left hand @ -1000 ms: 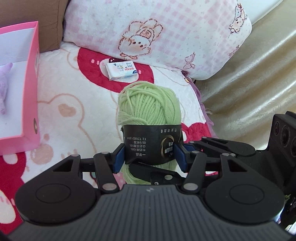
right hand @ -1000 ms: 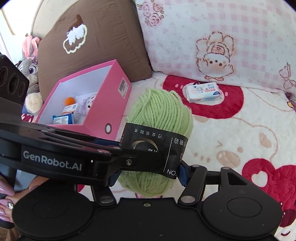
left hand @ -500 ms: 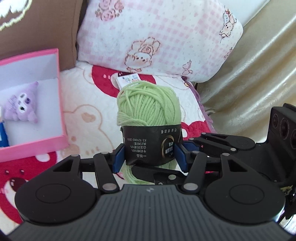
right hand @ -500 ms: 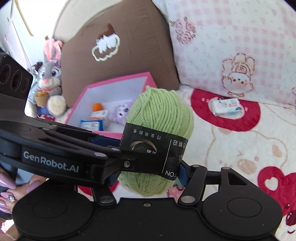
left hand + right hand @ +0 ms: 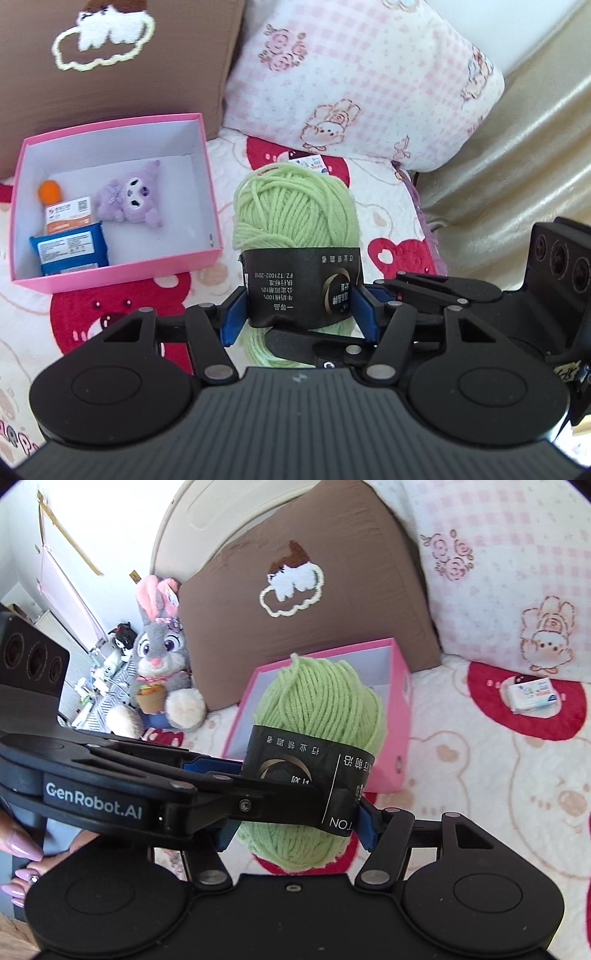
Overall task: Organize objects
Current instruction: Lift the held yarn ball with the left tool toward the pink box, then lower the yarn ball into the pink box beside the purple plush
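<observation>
A light green yarn ball [image 5: 291, 218] with a black paper band hangs in the air above the bedspread, held from two sides. My left gripper [image 5: 299, 314] has its blue pads on the band's sides, and its jaws are opening with the ball still between them. My right gripper [image 5: 295, 827] is shut on the same yarn ball [image 5: 321, 701], crossing the left one. The open pink box [image 5: 207, 177] lies to the left and beyond; in the right wrist view the pink box [image 5: 402, 716] is right behind the ball.
Inside the box lie a purple plush [image 5: 131, 195], an orange-capped tube [image 5: 66, 214] and a blue packet [image 5: 70, 251]. A tissue pack [image 5: 532, 694] rests on the bedspread. A brown cushion [image 5: 110, 55], a pink pillow [image 5: 351, 81] and a bunny plush [image 5: 159, 653] stand behind.
Both grippers have risen with the yarn ball and shifted toward the pink box, whose inside now shows fully in the left wrist view. The tissue pack is now mostly hidden behind the ball.
</observation>
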### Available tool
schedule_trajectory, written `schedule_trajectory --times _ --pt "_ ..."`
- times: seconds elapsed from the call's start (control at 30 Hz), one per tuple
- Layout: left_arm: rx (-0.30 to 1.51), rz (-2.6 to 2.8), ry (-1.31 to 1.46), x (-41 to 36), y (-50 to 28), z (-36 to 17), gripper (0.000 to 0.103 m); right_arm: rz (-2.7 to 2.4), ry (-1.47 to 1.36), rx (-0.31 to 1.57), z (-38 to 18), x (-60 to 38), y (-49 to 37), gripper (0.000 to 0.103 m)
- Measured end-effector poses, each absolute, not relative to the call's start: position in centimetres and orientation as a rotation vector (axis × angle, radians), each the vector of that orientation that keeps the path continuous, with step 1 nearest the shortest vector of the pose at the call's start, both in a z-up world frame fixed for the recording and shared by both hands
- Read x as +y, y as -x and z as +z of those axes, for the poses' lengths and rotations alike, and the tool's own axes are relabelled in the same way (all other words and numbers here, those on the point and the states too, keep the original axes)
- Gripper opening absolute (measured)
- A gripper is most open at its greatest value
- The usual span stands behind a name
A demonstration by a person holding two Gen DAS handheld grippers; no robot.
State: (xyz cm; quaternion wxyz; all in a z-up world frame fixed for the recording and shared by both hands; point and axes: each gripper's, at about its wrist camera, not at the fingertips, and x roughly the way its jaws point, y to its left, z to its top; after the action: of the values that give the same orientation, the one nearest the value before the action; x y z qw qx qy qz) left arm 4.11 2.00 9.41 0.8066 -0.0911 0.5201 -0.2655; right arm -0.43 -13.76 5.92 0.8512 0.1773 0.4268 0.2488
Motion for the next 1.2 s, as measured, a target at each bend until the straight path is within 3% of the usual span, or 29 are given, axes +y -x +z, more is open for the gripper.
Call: schedule_trajectory --times 0.47,0.97,1.2 --pt "1.079 -0.454 0.208 5.9 -7.2 12.2 0.061 0.589 -0.380 0.910 8.0 -9.9 -4.6 0.068" --pt "1.058 -0.489 0.433 8.8 -15.5 1.9 0.059 0.509 -0.062 0.878 1.4 -6.9 -11.7 0.068" --pt "1.050 -0.454 0.454 8.3 -17.9 -2.9 0.055 0.491 -0.168 0.895 -3.4 -8.3 -14.8 0.067"
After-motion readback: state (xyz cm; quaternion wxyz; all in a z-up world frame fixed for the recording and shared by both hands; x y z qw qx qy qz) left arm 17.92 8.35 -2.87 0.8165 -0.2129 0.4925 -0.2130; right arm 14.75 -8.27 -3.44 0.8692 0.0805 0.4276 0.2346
